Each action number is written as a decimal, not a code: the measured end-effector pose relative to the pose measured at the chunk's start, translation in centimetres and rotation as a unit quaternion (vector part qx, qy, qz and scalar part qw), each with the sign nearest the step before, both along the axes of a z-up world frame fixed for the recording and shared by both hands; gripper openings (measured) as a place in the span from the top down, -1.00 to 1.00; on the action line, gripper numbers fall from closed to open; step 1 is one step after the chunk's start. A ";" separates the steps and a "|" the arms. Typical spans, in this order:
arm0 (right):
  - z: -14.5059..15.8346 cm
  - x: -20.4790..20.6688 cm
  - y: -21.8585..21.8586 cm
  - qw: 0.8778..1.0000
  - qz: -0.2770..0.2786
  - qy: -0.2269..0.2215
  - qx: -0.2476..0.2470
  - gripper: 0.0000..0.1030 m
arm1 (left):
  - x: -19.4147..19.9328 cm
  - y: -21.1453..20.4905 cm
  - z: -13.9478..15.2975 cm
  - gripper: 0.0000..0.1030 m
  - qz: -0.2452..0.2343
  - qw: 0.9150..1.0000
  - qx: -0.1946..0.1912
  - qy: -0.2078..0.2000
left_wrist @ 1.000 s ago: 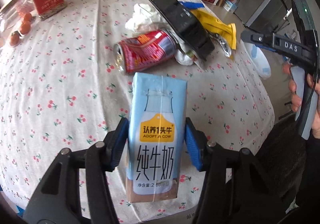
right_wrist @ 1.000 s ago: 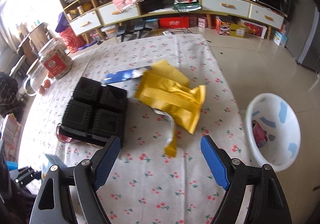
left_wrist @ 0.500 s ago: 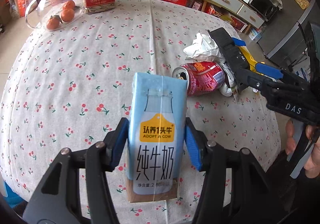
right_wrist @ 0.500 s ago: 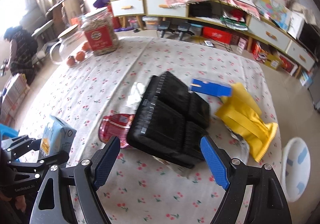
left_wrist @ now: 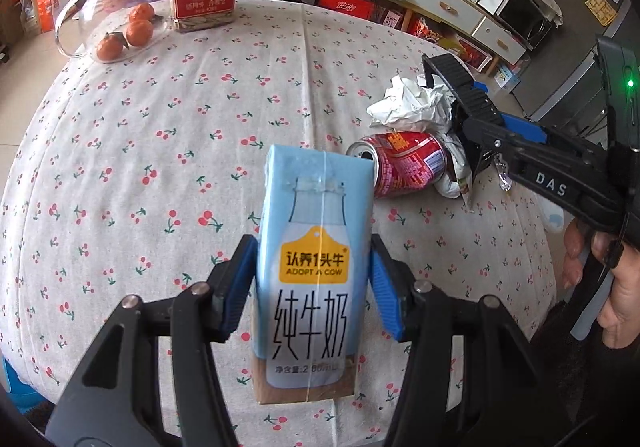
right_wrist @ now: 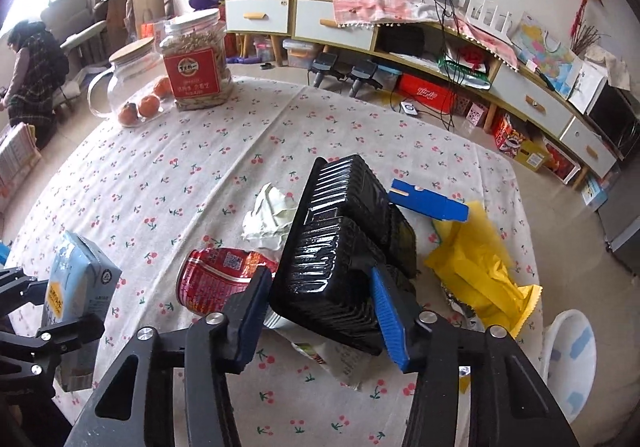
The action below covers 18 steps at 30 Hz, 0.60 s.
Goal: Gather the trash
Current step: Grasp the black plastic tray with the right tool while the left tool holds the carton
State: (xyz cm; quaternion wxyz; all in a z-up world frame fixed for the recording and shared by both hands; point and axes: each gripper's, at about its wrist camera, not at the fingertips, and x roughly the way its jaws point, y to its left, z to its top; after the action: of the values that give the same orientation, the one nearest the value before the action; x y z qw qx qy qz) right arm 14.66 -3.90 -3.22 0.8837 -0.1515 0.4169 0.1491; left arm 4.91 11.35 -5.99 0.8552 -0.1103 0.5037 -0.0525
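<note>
A light blue milk carton (left_wrist: 316, 199) stands upright between the blue pads of my left gripper (left_wrist: 313, 247), which is shut on it above the cherry-print tablecloth (left_wrist: 160, 151). My right gripper (right_wrist: 320, 279) is closing its jaws on a black ribbed plastic tray (right_wrist: 352, 207), and both pads touch the tray's near sides. The tray lies tilted over a crushed red can (right_wrist: 220, 279) and crumpled white paper (right_wrist: 268, 215). Right of the tray are a blue card (right_wrist: 428, 203) and a yellow wrapper (right_wrist: 476, 267).
A white bin (right_wrist: 572, 359) stands on the floor off the table's right edge. At the far left of the table are a red-labelled jar (right_wrist: 196, 63) and a glass jug (right_wrist: 128, 83) with oranges. A person's hand (left_wrist: 616, 287) holds the right gripper's handle.
My right gripper swung left from the yellow wrapper to the black tray and narrowed its jaws onto it. The left view turned leftward, with the milk carton still held.
</note>
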 end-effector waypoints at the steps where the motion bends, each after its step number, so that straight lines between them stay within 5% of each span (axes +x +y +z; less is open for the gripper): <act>1: 0.3 -0.1 -0.5 1.000 -0.003 0.001 0.010 0.08 | -0.1 0.0 0.1 -0.10 0.000 1.000 0.000 -0.001; 11: 3.9 -0.4 -8.0 0.990 -0.056 0.006 0.126 0.22 | -0.2 -0.2 0.4 -0.10 0.004 1.000 0.004 -0.012; 18: 5.6 -0.8 -13.4 0.972 -0.081 0.014 0.219 0.23 | 0.1 -1.4 0.7 -0.10 -0.001 1.000 0.008 -0.018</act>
State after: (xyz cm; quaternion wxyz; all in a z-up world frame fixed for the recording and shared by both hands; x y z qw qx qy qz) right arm 13.90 -17.25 2.37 0.8986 0.0818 0.3977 0.1666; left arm 5.01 9.96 -5.32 0.8648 -0.1026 0.4889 -0.0513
